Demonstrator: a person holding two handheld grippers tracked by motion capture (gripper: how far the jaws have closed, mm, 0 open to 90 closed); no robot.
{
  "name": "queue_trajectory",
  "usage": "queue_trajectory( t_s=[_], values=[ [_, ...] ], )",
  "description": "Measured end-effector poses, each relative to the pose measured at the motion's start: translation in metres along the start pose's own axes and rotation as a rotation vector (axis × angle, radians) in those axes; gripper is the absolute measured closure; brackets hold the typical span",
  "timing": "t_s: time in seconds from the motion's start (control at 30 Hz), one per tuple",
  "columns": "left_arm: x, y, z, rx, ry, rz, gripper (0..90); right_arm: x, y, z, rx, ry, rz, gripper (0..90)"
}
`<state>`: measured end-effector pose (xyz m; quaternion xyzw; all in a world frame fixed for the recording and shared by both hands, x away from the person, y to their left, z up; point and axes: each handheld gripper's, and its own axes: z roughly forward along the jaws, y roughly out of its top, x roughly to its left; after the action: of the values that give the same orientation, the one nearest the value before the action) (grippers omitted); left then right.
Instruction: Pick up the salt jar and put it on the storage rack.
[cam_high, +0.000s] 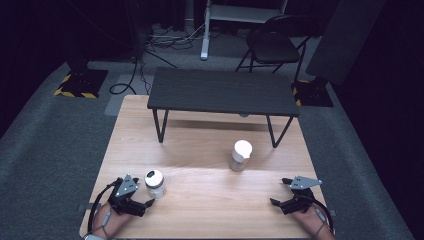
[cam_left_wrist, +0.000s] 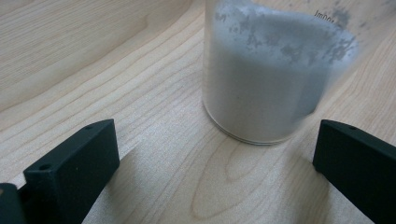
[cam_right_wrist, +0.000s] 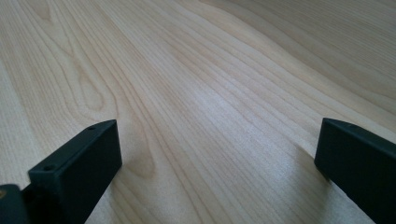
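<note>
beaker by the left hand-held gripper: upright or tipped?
Upright. The beaker stands on its base on the table, its round mouth facing up; the left gripper view shows its flat bottom seated on the wood, white powder inside.

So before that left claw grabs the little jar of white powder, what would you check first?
1. Left gripper open: ok.
2. Beaker of white powder standing upright: ok.
3. Beaker lined up between the jaws: not ok, it sits ahead and off to one side in the left gripper view.
4. Right gripper open, apart from everything: ok.
5. Second beaker well away from the first: ok.
6. Powder level safe for lifting: cannot tell.
</note>
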<state>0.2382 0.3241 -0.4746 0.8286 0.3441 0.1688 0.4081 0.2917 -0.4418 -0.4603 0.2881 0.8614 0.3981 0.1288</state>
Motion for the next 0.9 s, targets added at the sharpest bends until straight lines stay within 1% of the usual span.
queue_trajectory(
  t_s=[0.27, 0.43, 0.53, 0.9],
  values=[
    [0.0001, 0.0003, -0.0002, 0.002, 0.0, 0.0, 0.0, 0.0018, 0.0006, 0.0004, 0.004, -0.007, -0.008, 0.2],
    [0.0003, 0.0007, -0.0003, 0.004, 0.0, 0.001, 0.0, 0.002, 0.0008, 0.0004, 0.005, -0.008, -0.008, 0.2],
    [-0.0011, 0.0008, -0.0005, 0.004, 0.009, -0.003, 0.0, 0.002, 0.0013, 0.0004, 0.007, -0.008, -0.008, 0.2],
    [-0.0013, 0.0006, -0.0008, 0.005, 0.007, -0.005, 0.0, 0.0018, 0.0023, 0.0009, 0.009, -0.01, -0.007, 0.2]
  ],
)
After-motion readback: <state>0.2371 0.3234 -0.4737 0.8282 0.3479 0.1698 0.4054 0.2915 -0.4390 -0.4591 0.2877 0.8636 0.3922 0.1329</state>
